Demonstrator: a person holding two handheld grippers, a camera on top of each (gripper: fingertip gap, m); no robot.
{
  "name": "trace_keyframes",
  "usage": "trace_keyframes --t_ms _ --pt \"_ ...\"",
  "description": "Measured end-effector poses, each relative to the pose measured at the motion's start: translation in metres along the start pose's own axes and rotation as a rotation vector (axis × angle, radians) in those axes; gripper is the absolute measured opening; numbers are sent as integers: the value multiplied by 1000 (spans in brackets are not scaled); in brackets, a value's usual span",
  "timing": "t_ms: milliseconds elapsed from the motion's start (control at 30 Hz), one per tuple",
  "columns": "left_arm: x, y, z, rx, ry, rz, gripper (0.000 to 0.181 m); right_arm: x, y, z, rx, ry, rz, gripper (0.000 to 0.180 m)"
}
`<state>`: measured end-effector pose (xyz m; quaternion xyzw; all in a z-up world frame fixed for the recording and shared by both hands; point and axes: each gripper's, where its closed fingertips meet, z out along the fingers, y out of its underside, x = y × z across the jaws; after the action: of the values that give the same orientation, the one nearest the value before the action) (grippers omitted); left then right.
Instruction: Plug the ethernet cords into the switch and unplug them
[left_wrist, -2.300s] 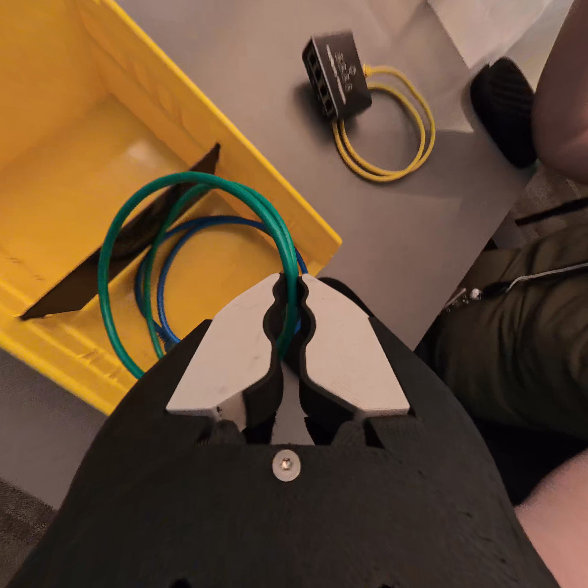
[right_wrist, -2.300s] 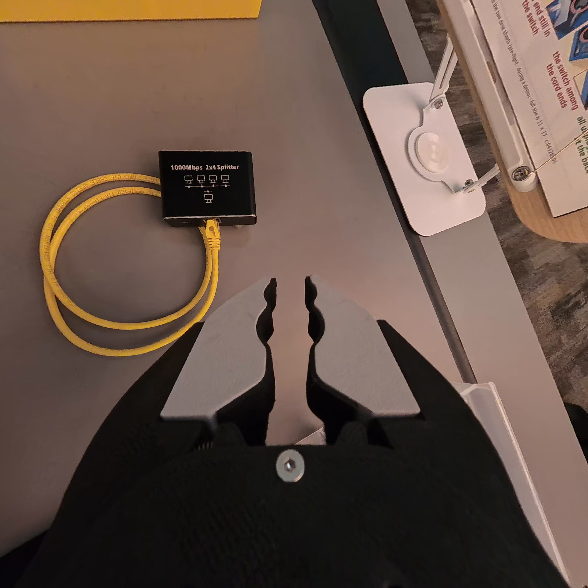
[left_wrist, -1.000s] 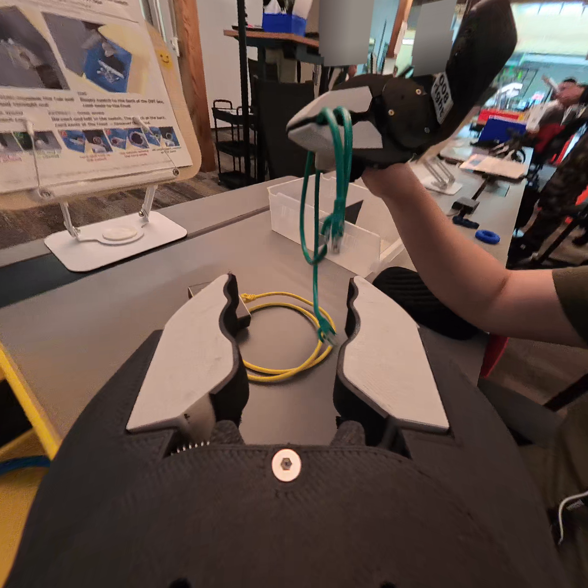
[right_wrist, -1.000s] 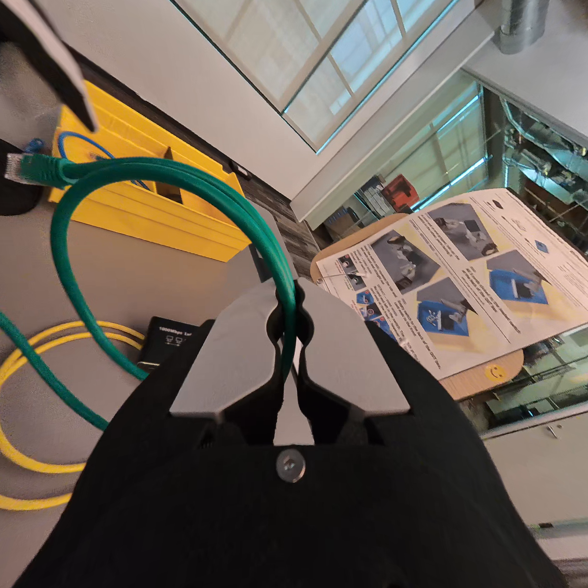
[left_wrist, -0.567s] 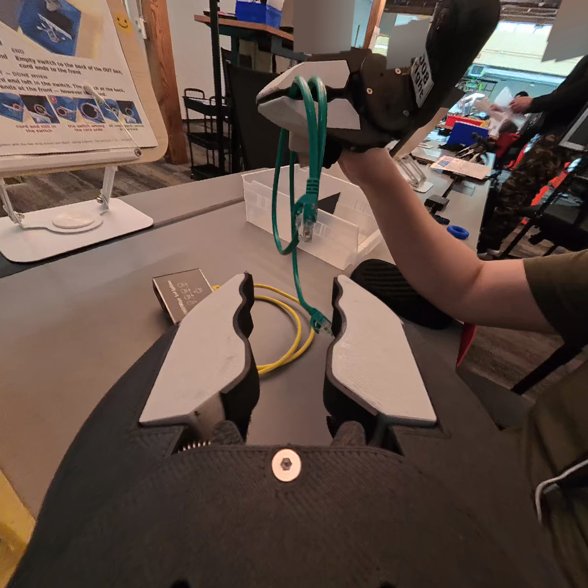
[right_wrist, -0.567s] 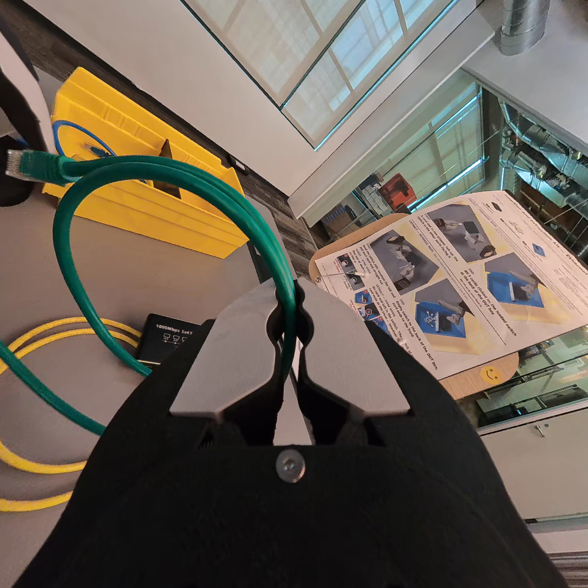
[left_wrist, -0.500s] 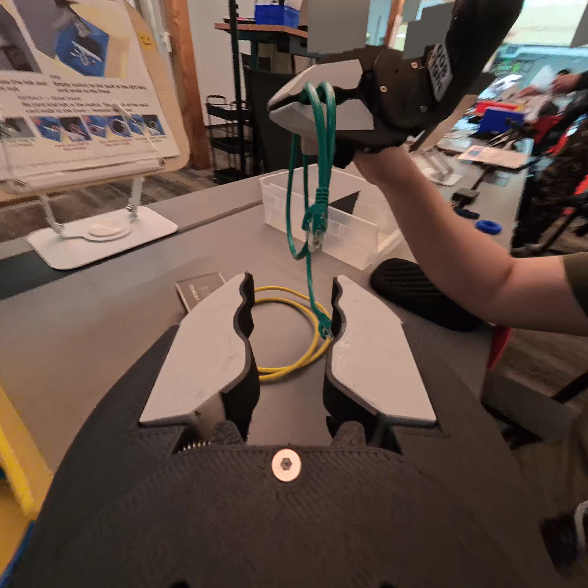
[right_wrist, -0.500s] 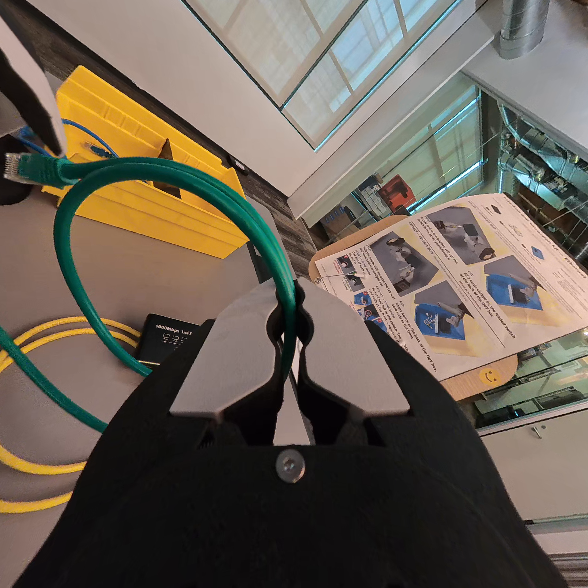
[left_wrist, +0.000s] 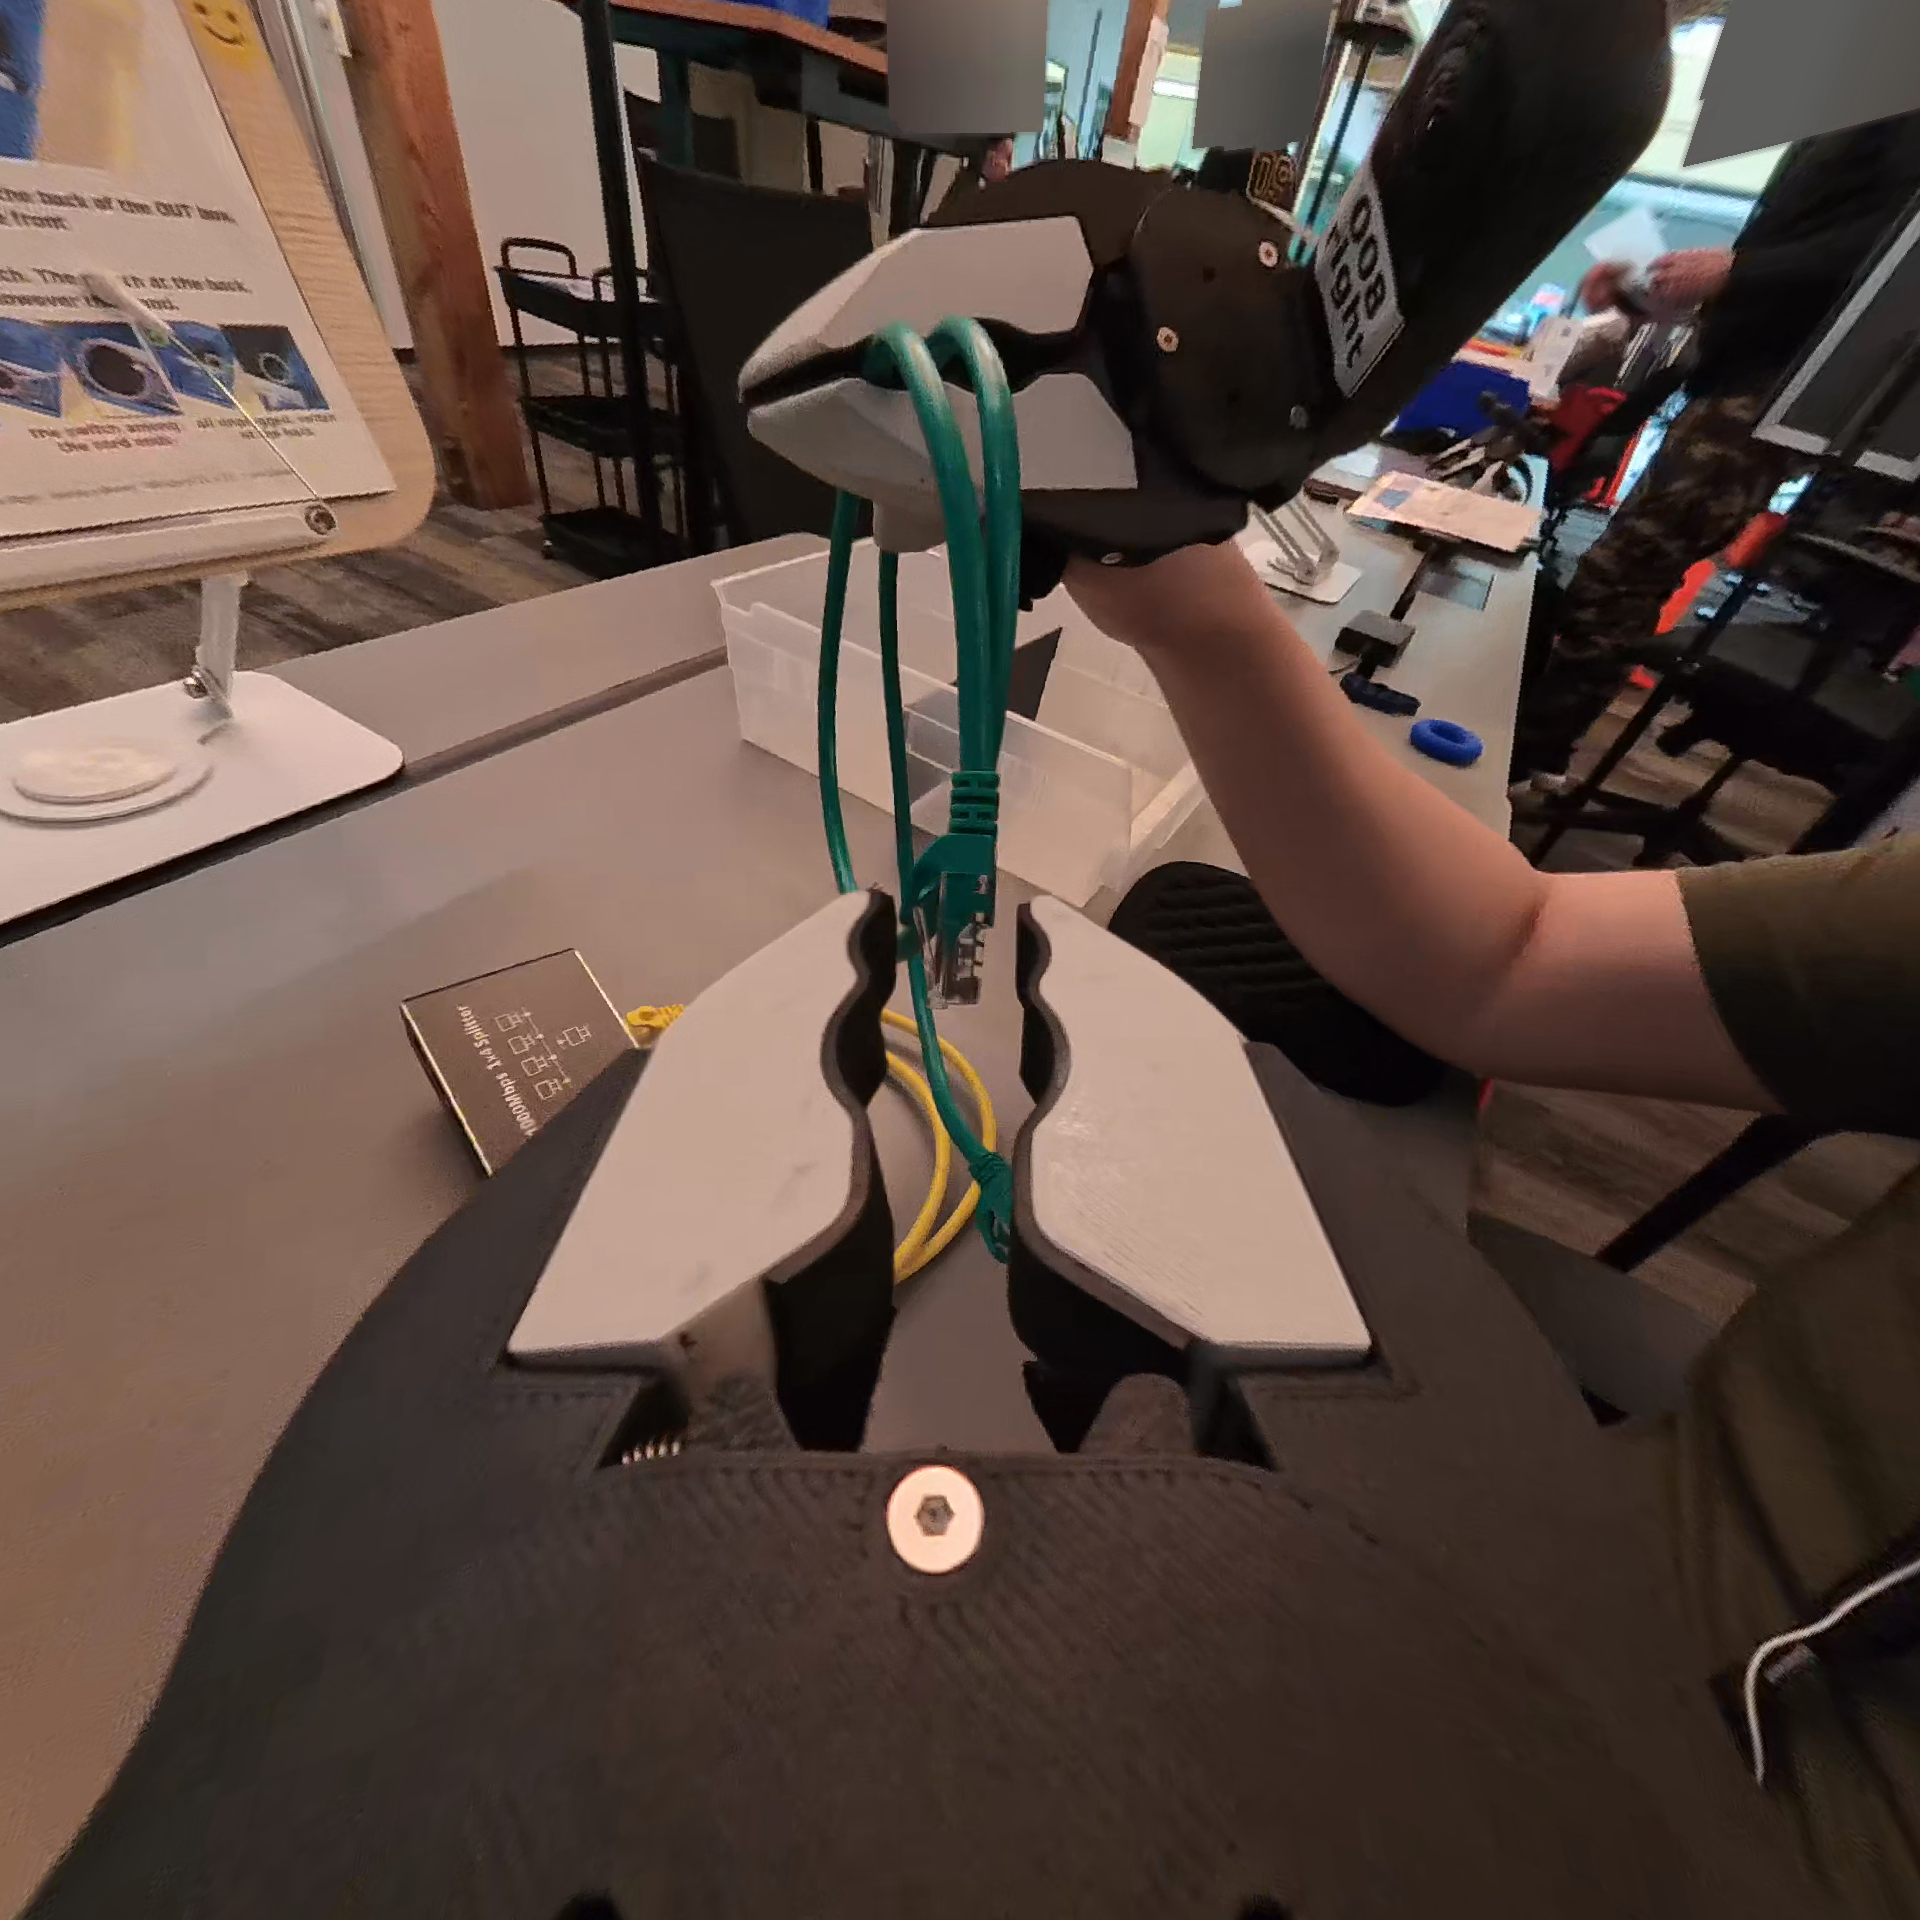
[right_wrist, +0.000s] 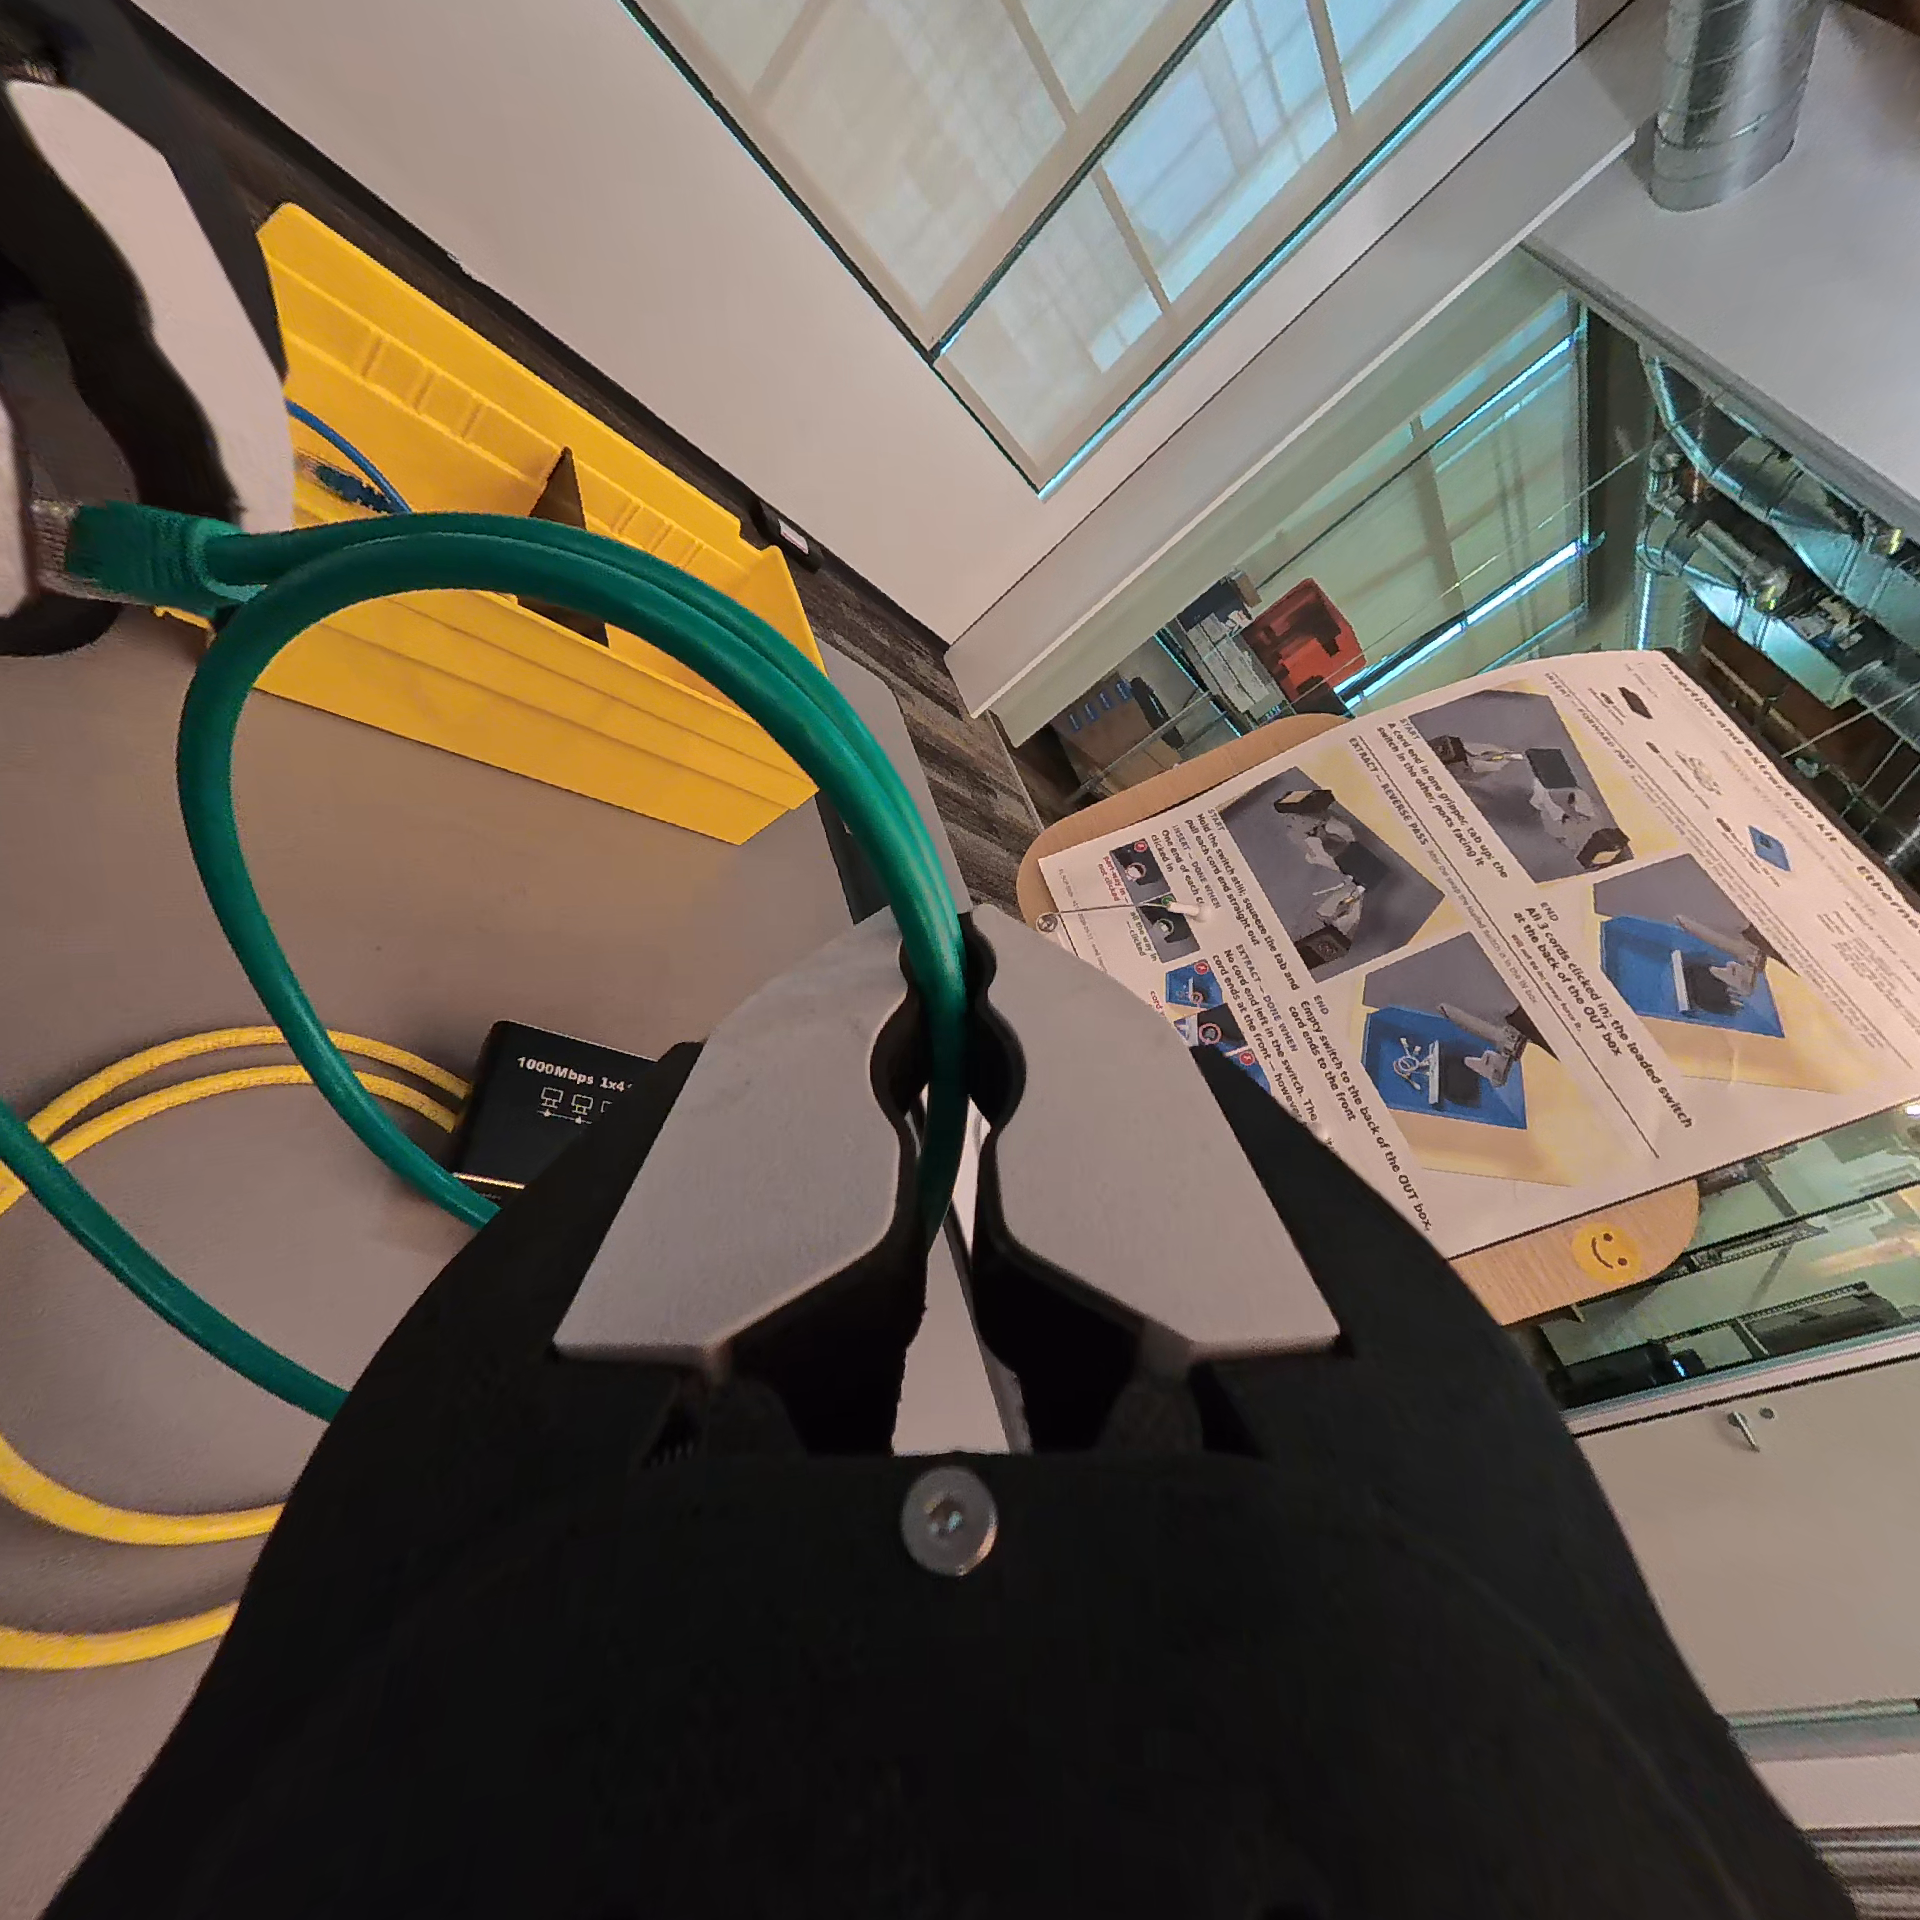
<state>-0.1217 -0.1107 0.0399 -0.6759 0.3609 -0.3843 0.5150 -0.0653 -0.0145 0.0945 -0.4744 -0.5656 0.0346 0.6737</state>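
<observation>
My right gripper (right_wrist: 940, 961) is shut on the looped green ethernet cord (right_wrist: 260, 831) and holds it high above the table; it also shows in the left wrist view (left_wrist: 831, 384). One green plug (left_wrist: 958, 935) hangs between the fingertips of my left gripper (left_wrist: 951, 914), which is open with a narrow gap and not pinching it. In the right wrist view one left finger (right_wrist: 135, 312) sits beside that plug (right_wrist: 125, 566). The black switch (left_wrist: 520, 1049) lies on the grey table with a yellow cord (left_wrist: 940, 1143) plugged into it.
A yellow bin (right_wrist: 499, 644) with a blue cord (right_wrist: 343, 473) stands at the table's far side. A clear plastic bin (left_wrist: 914, 707) and a black pad (left_wrist: 1257, 997) lie behind the switch. An instruction sheet on a stand (left_wrist: 156, 416) is at the left. The tips of one gripper are about 12 centimeters away from the tips of the other. Both grippers' tips are roughly 20 centimeters from the black switch (left_wrist: 520, 1049).
My left gripper has moved up to the hanging green plug and its fingers have narrowed around it. My right gripper keeps holding the green cord aloft, nearly still.
</observation>
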Motion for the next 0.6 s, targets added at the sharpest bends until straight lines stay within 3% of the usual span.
trace_keyframes --t_ms 167,267,333,500,600 --pt "-15 1 2 -59 -112 129 15 -9 7 0 -30 -84 27 2" --pt "-22 -3 -9 -104 -266 343 14 -39 20 -12 -80 -358 116 11" --pt "-17 -5 -15 -135 -325 489 14 -60 21 -29 -55 -555 210 32" --pt "-13 -6 -24 -214 -489 791 14 -81 2 -72 68 -872 416 50" --pt "-14 -10 -29 -221 -576 898 14 -78 -12 -76 105 -902 496 50"
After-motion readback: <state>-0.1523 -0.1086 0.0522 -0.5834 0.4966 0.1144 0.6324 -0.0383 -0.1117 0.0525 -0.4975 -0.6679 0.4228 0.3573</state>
